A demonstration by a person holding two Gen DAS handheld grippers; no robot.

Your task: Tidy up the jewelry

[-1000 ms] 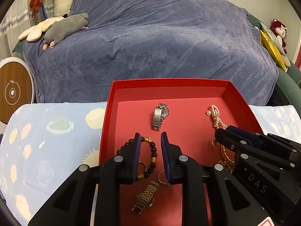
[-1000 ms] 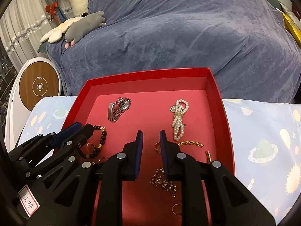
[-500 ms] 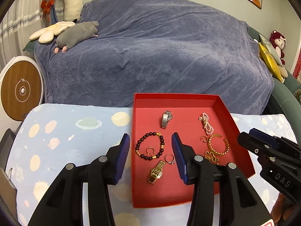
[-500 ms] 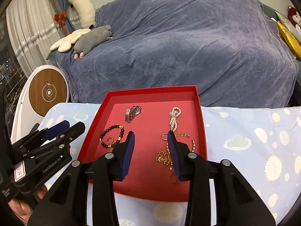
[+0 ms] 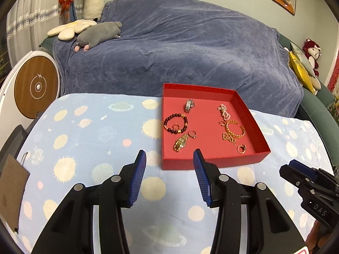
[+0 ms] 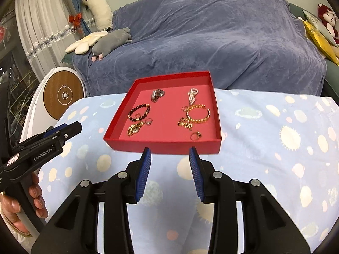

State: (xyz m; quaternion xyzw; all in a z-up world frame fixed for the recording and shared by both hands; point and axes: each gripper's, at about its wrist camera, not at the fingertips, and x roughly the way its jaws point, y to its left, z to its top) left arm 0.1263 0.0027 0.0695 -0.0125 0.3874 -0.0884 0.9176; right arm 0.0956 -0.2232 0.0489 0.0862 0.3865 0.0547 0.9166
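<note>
red tray point(image 6: 163, 147) | square (no long axis) | corner points right

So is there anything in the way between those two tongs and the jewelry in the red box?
Only the red box's low near wall. Both the left tongs and the right tongs hang open and empty over the spotted cloth, short of that wall. The gold watch and ring lie just beyond it, uncovered.

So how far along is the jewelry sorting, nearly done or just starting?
It looks nearly done. The watches, beaded bracelet, pearls, gold chains and rings all lie inside the red tray, and none shows on the tablecloth. Nothing is in hand: the left gripper and right gripper are open, empty and short of the tray.
</note>
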